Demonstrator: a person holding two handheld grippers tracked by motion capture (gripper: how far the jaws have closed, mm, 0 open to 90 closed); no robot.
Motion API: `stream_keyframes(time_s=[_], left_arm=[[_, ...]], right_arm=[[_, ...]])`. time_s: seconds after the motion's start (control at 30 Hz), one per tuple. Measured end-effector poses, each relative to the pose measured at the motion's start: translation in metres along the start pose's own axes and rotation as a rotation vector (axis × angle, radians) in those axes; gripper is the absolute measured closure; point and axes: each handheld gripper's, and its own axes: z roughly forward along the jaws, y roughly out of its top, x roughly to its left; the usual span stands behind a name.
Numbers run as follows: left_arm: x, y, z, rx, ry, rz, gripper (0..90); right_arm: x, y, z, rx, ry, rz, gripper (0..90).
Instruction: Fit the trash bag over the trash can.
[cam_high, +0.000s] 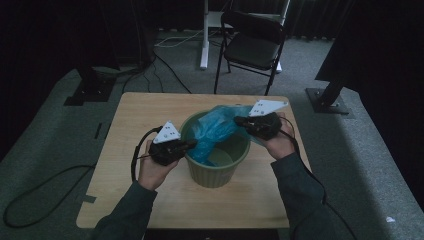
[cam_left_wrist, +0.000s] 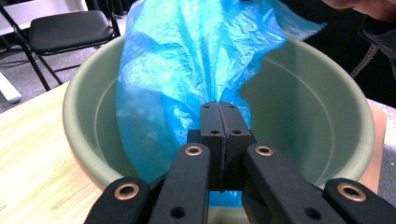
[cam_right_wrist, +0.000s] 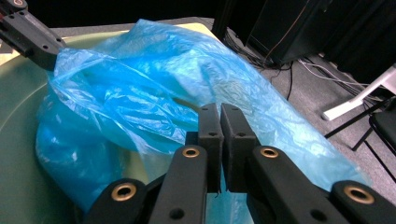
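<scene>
blue bag (cam_high: 215, 131) over green bin (cam_high: 220, 172), both grippers pinching

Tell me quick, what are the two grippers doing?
Left gripper: shut on the blue bag over the bin.
Right gripper: shut on the blue bag too.

A square wooden table (cam_high: 150, 190) with a pale, light-grained top stands on a grey carpeted floor (cam_high: 45, 150). A green ribbed bin (cam_high: 220, 172) sits directly on the table, a little right of the middle and nearer the far edge than the near one. Around the bin the tabletop is bare wood. The table's near left edge has small notches.
</scene>
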Motion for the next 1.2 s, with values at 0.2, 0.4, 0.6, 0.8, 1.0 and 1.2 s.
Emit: stream_keyframes(time_s=[0.2, 0.4, 0.6, 0.8, 1.0, 1.2], left_arm=[[0.002, -0.003, -0.001, 0.006, 0.01, -0.011, 89.5], [0.006, -0.007, -0.002, 0.014, 0.025, -0.034, 89.5], [0.01, -0.01, -0.006, 0.012, 0.037, -0.049, 89.4], [0.011, -0.011, -0.007, 0.008, 0.039, -0.054, 89.4], [0.012, -0.011, -0.007, 0.008, 0.039, -0.054, 89.4], [0.012, -0.011, -0.008, 0.008, 0.035, -0.056, 88.9]], right_arm=[[-0.006, -0.01, -0.007, -0.001, -0.025, 0.043, 87.4], [-0.01, -0.018, -0.016, -0.004, -0.048, 0.075, 88.3], [-0.017, -0.025, -0.023, -0.005, -0.07, 0.107, 88.8], [-0.02, -0.031, -0.024, 0.004, -0.073, 0.121, 88.9], [-0.025, -0.036, -0.025, 0.018, -0.091, 0.143, 89.1], [-0.028, -0.043, -0.025, 0.032, -0.105, 0.161, 89.2]])
